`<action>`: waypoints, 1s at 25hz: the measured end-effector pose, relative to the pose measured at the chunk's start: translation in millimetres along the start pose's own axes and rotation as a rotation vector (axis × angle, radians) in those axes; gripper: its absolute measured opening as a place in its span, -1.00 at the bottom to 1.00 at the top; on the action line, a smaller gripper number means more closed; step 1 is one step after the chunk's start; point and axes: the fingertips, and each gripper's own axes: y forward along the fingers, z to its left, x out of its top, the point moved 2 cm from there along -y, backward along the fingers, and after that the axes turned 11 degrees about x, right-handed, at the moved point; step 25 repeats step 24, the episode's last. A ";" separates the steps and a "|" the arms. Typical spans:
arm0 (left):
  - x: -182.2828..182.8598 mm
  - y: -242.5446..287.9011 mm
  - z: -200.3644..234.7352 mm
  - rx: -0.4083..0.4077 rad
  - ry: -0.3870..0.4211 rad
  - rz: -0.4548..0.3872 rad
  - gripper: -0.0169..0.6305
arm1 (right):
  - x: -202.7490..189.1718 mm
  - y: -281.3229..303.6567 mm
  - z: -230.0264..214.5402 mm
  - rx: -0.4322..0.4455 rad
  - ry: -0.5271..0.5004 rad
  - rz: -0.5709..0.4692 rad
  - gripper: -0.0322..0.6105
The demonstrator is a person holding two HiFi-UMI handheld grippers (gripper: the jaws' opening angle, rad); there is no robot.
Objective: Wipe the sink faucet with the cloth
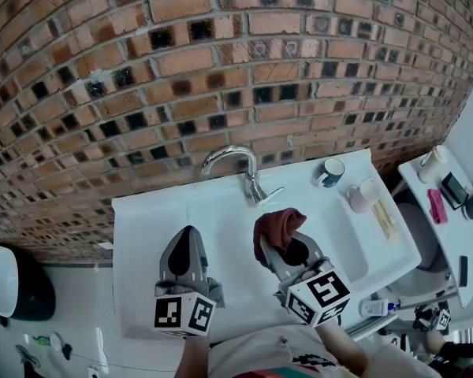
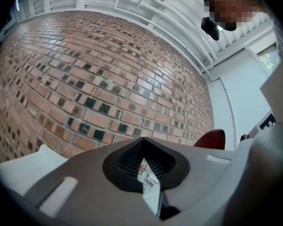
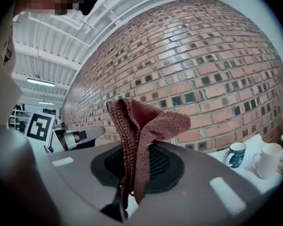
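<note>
Pinching cloth (image 3: 142, 126) in right hand-held gripper (image 1: 292, 252), sink basin (image 1: 221, 211) apparently hidden beneath

faucet (image 1: 255, 186) behind sink (image 1: 142, 235), mug (image 1: 329, 172) right of faucet

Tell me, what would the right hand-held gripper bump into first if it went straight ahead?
Probably the curved chrome faucet: the right hand-held gripper, holding the dark red knitted cloth, points about at its base. Depth is unclear.
</note>
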 end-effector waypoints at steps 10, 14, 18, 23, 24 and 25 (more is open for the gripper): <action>19.6 -3.5 -7.2 -0.035 0.022 -0.036 -0.93 | 18.2 -1.0 10.8 0.012 -0.030 -0.039 -0.75; 21.7 -2.2 -9.0 -0.037 0.040 -0.034 -0.93 | 25.8 -0.9 10.4 0.013 -0.032 -0.061 -0.75; 18.1 -2.1 -8.9 -0.034 0.052 -0.013 -0.93 | 26.9 -1.9 12.7 0.018 -0.030 -0.066 -0.75; 20.3 0.8 -7.2 -0.045 0.051 -0.011 -0.93 | 24.5 -1.6 14.4 0.018 -0.020 -0.058 -0.75; 21.3 1.8 -6.8 -0.047 0.050 -0.012 -0.93 | 24.4 -1.4 14.5 0.018 -0.019 -0.057 -0.75; 21.3 1.8 -6.8 -0.047 0.050 -0.012 -0.93 | 24.4 -1.4 14.5 0.018 -0.019 -0.057 -0.75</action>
